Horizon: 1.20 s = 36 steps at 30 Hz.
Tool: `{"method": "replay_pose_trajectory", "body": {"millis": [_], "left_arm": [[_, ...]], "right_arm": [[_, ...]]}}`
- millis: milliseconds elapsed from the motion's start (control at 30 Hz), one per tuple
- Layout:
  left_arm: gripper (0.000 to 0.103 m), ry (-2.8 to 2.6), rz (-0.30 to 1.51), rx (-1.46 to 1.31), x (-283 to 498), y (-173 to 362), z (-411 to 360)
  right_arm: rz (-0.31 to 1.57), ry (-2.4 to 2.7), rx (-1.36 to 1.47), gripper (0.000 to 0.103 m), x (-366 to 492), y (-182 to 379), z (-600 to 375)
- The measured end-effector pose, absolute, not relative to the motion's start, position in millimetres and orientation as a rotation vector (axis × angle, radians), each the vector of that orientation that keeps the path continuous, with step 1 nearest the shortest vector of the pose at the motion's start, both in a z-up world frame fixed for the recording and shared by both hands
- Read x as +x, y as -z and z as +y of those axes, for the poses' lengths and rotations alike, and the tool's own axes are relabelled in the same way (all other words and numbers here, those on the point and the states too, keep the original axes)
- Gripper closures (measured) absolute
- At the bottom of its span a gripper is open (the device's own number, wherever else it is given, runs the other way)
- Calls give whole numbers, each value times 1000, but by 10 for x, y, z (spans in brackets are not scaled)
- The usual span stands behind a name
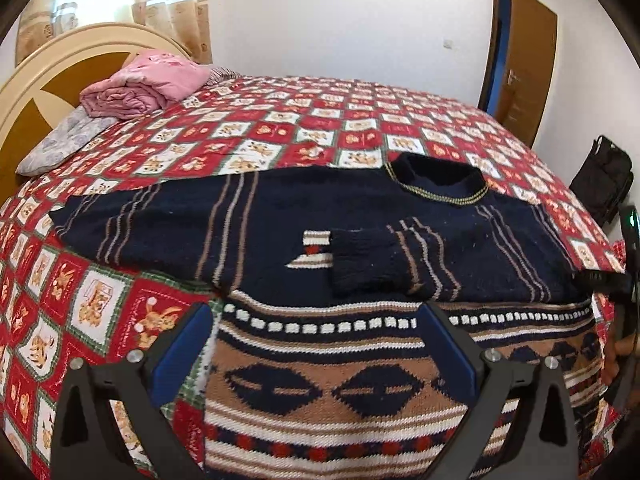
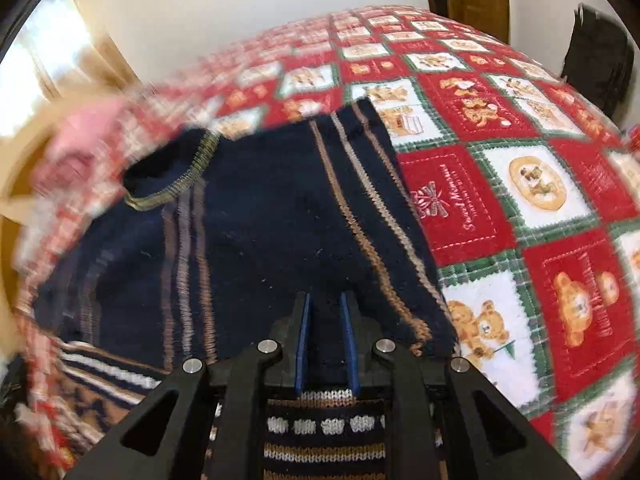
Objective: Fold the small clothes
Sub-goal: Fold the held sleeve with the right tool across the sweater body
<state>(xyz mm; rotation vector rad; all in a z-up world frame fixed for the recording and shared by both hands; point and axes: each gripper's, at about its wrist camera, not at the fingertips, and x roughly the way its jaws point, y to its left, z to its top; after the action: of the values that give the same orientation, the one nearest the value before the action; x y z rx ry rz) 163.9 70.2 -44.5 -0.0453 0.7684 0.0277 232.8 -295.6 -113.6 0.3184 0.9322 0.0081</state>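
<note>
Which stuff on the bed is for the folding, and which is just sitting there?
For the folding:
- navy sweater
- left gripper, open over its hem
- right gripper, nearly closed

Just sitting there:
- pink bundle near the headboard
- grey pillow
- black bag off the bed
- teddy-bear bedspread

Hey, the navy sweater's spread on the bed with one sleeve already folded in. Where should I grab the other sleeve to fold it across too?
Probably at the cuff end of the flat sleeve, the sweater's outermost part. It lies straight out over the quilt with nothing on it, so come from the outer side, slide a finger under the edge, pinch, and carry it across toward the already folded sleeve.
</note>
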Motion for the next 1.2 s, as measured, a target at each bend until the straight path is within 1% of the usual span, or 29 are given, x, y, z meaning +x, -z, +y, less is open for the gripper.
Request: {"method": "replay_pose_trajectory", "body": {"millis": [100, 167, 300, 400, 500, 533, 567, 667, 833, 933, 1033, 1200], "left_arm": [[0, -28, 768, -26, 1674, 450, 661], [0, -34, 768, -13, 1725, 454, 642], [0, -39, 759, -23, 1882, 435, 577], [0, -34, 762, -14, 1965, 446, 482], [0, -15, 775, 4, 2008, 479, 380], [0, -10, 777, 14, 2010, 493, 360], [0, -7, 779, 27, 2009, 516, 343], [0, -14, 792, 37, 2017, 585, 351], [0, 0, 832, -29, 2028, 682, 409], [0, 24, 808, -41, 1930, 649, 427], [0, 5, 769, -30, 1842, 581, 508], [0, -40, 766, -81, 1819, 528, 765]], "right_arm": [[948, -2, 300, 87, 2293, 1031, -2961], [870, 10, 306, 87, 2305, 819, -2959], [831, 56, 259, 87, 2565, 681, -2879], [854, 63, 263, 87, 2852, 824, -2790], [895, 74, 253, 86, 3044, 1112, -2651], [883, 80, 236, 86, 3095, 1202, -2592], [845, 89, 217, 83, 3080, 1208, -2563], [834, 98, 223, 78, 3090, 1221, -2549], [851, 118, 162, 76, 3123, 1202, -2458], [836, 170, 87, 76, 2952, 1029, -2236], [823, 13, 79, 76, 2692, 893, -1806], [849, -105, -37, 76, 2389, 1010, -1096]]}}
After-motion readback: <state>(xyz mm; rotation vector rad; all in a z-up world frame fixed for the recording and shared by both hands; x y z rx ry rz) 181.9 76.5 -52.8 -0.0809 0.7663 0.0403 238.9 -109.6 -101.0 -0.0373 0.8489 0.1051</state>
